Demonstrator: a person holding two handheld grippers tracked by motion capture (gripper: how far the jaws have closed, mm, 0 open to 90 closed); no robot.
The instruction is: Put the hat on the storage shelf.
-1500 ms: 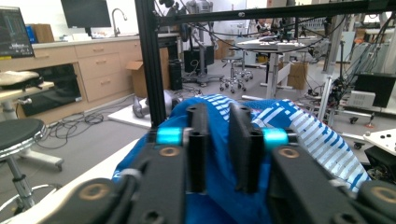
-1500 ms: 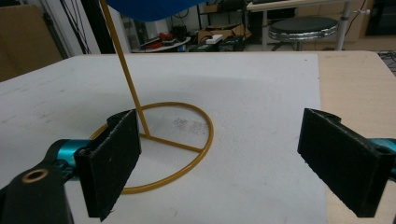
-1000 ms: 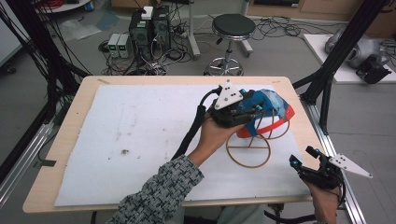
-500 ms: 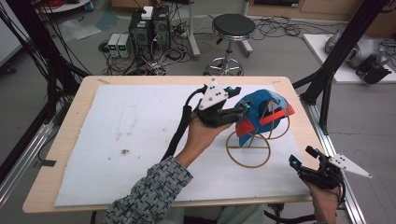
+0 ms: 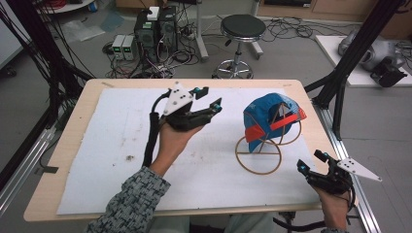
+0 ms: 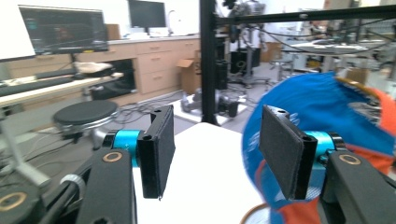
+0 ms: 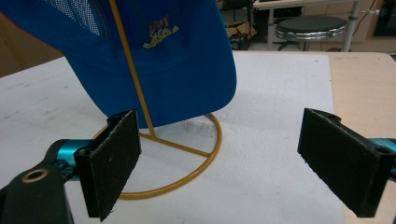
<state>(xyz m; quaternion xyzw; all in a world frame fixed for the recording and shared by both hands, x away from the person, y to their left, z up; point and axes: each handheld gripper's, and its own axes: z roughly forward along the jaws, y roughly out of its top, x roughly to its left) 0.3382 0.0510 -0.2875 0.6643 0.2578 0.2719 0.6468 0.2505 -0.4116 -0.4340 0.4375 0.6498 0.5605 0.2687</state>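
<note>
Blue cap point(image 5: 268, 118) with an orange brim sits on the gold wire stand point(image 5: 265, 145) at the right side of my worktop point(image 5: 82, 104), on the white mat point(image 5: 121, 141). My left gripper point(image 5: 210, 98) is off to the cap's left, apart from it, jaws spread and just been opening, nothing between them. My right gripper point(image 5: 311, 162) hovers near the stand's base ring, jaws wide and empty.

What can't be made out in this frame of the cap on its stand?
- Cap: left gripper view, blurred; the frame's right edge and a jaw cover part.
- Cap logo: right gripper view, too small to read.
- Stand: high view, top hidden under the cap.
- Cap crown: right gripper view, cut off by the top edge.
</note>
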